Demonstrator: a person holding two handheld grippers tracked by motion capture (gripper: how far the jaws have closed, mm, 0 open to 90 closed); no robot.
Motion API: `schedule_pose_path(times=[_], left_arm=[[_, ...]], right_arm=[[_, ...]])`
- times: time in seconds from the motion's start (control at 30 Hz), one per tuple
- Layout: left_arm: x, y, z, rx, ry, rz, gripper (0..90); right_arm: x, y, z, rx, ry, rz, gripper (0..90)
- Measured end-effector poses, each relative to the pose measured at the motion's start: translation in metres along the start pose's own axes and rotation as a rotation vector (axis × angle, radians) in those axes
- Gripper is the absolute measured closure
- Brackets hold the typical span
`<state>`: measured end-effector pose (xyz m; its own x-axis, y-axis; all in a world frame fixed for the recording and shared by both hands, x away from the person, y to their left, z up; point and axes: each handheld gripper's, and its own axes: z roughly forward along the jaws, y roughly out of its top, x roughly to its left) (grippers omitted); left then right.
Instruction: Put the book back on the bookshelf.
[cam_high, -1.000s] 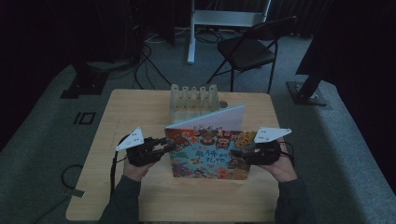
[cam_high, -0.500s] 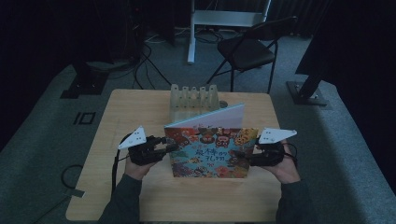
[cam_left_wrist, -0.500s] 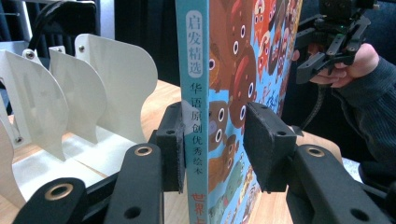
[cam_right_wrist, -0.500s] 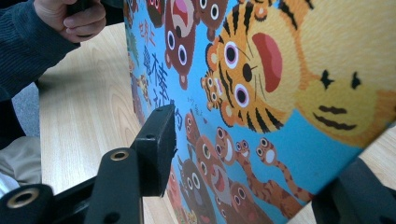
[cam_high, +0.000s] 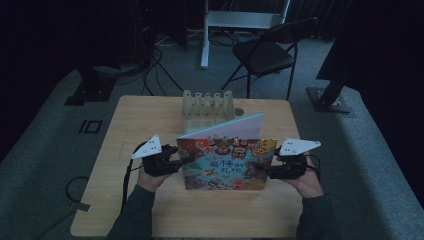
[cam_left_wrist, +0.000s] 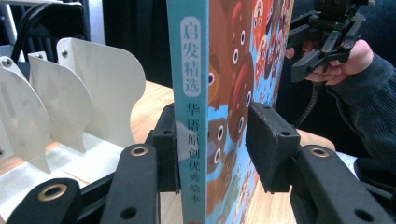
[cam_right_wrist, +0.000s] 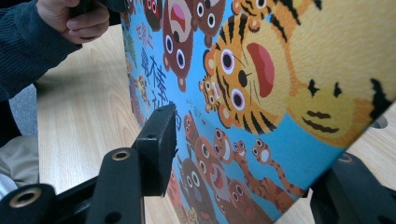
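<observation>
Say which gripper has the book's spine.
Left gripper: the spine stands between its jaws, which have just been opening. Right gripper is at the book's opposite edge.

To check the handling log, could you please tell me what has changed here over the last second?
The picture book's front cover has spread a little wider toward the right claw. The left claw's jaws have just been opening, with the book's spine between them. Both hands have barely shifted. The book stays standing on the table, and the white rack behind it is unchanged.
</observation>
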<state>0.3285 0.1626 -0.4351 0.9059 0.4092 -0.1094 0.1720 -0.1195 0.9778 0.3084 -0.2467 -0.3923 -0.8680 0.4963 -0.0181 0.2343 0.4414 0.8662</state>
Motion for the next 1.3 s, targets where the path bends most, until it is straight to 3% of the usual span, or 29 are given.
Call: schedule_pose_path(times=[0.5, 0.9, 1.3], left_arm=[[0.0, 0.002, 0.01, 0.009, 0.014, 0.031, 55.6], [-0.009, 0.004, 0.025, 0.039, -0.025, 0.07, 55.6], [-0.014, 0.005, 0.033, 0.047, -0.049, 0.078, 55.9]], right_arm=[[-0.002, -0.001, -0.003, -0.01, -0.022, 0.01, 46.9], [-0.006, -0.003, -0.013, -0.022, -0.054, 0.02, 46.8], [-0.01, -0.006, -0.026, -0.028, -0.106, 0.037, 46.5]])
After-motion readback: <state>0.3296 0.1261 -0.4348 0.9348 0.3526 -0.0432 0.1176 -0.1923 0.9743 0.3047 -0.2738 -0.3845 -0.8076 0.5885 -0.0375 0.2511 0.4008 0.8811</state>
